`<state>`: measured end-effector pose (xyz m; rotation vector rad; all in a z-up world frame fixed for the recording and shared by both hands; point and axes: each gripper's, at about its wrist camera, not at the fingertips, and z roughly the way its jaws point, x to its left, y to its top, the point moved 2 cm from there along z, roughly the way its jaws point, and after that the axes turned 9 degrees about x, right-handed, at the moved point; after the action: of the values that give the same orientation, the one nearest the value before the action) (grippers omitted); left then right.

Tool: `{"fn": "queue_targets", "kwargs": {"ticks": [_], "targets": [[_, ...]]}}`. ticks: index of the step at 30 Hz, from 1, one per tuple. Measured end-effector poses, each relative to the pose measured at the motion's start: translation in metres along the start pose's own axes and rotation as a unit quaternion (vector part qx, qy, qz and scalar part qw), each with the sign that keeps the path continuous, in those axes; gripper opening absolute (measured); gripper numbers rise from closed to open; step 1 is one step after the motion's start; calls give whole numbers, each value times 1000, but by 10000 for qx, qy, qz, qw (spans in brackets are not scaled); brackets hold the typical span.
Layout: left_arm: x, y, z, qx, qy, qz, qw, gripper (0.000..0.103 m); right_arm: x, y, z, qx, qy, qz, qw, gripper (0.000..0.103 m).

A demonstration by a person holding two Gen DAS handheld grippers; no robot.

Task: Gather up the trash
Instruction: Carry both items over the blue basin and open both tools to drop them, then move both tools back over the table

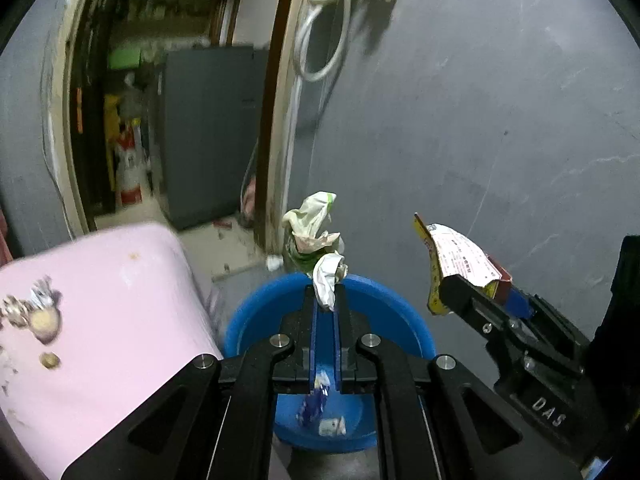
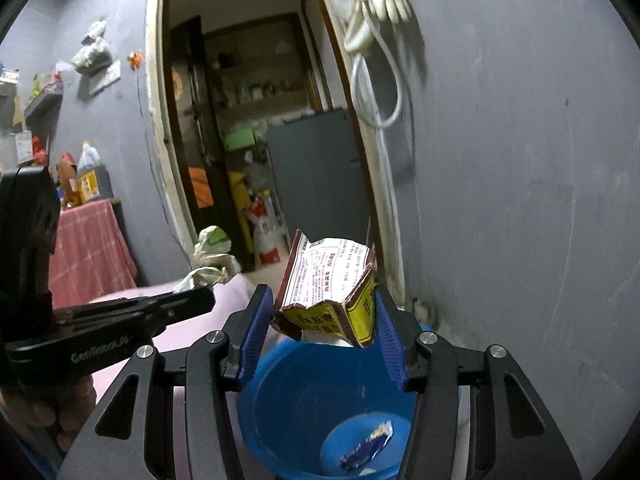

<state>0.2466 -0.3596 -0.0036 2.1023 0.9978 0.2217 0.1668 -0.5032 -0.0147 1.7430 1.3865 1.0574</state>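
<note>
My left gripper (image 1: 325, 294) is shut on a crumpled white and green wrapper (image 1: 314, 236) and holds it over the blue bucket (image 1: 256, 320). My right gripper (image 2: 322, 304) is shut on a flattened brown and yellow carton (image 2: 332, 280), also above the blue bucket (image 2: 288, 392). The carton (image 1: 460, 264) and the right gripper (image 1: 472, 296) show at the right of the left wrist view. The left gripper (image 2: 200, 296) with its wrapper (image 2: 210, 256) shows at the left of the right wrist view. A blue snack wrapper (image 2: 366, 446) lies in the bucket's bottom.
A pink surface (image 1: 104, 320) with crumbs and scraps (image 1: 34, 314) lies left of the bucket. A grey wall (image 1: 480, 120) stands behind. An open doorway (image 2: 248, 120) leads to a cluttered room. A white glove and cord (image 2: 376, 8) hang on the wall.
</note>
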Motion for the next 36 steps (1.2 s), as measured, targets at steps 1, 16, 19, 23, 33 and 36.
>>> {"fn": "queue_targets", "kwargs": {"ticks": [1,16,19,23,33,36], "targets": [[3,2,7,116,20,-29,9999,5,-2,-3,4,82,-7,44,10000,50],[34,-15,41,799,-56,-526,9954,31,-21,-9,26,505,32,434,9978,57],[40,-9,25,617,-34,-679,9958,34,-16,-3,18,381,32,453,9982,68],[52,-6,-11,27,58,-835,9965,62,-4,11,4,147,20,380,9992,80],[86,5,-114,-1373,726,-955,9832,101,47,56,-40,-723,209,161,9970,103],[98,7,-142,-1646,967,-987,9766,101,69,64,-46,-925,308,8,9952,103]]}}
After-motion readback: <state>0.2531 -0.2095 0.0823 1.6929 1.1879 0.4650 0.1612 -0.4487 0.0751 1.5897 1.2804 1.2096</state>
